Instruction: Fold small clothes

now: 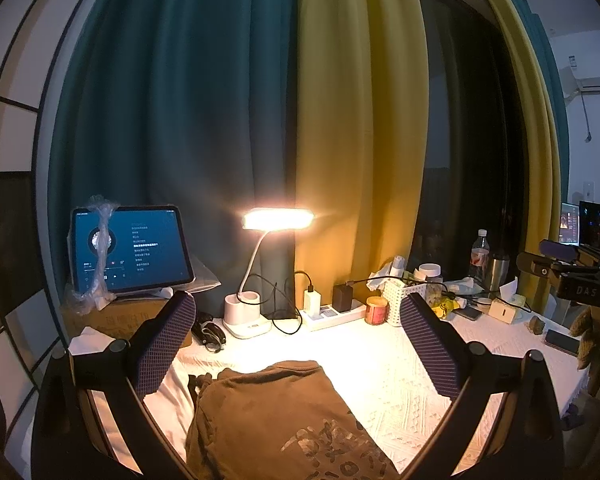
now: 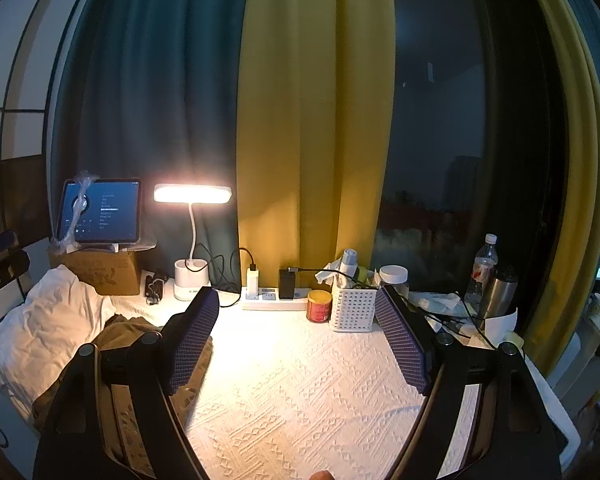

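Observation:
A brown garment [image 1: 276, 420] with a pale print lies crumpled on the white textured cloth [image 1: 384, 372], low in the left wrist view. My left gripper [image 1: 296, 344] stands open above it, with the far edge of the garment between the purple-padded fingers [image 1: 430, 344]. In the right wrist view the same brown garment [image 2: 120, 336] lies at the left, partly behind the left finger. My right gripper [image 2: 298, 336] is open over bare white cloth [image 2: 300, 392], holding nothing. The other gripper's body [image 1: 572, 276] shows at the right edge.
A lit desk lamp [image 1: 276, 218], a tablet [image 1: 130, 248] on a cardboard box, a power strip [image 1: 334, 314], a red tin [image 2: 319, 306], a white basket [image 2: 352, 310], bottles [image 2: 484, 268] and a phone [image 1: 562, 342] line the back. A white pillow [image 2: 44, 328] lies at left. Curtains hang behind.

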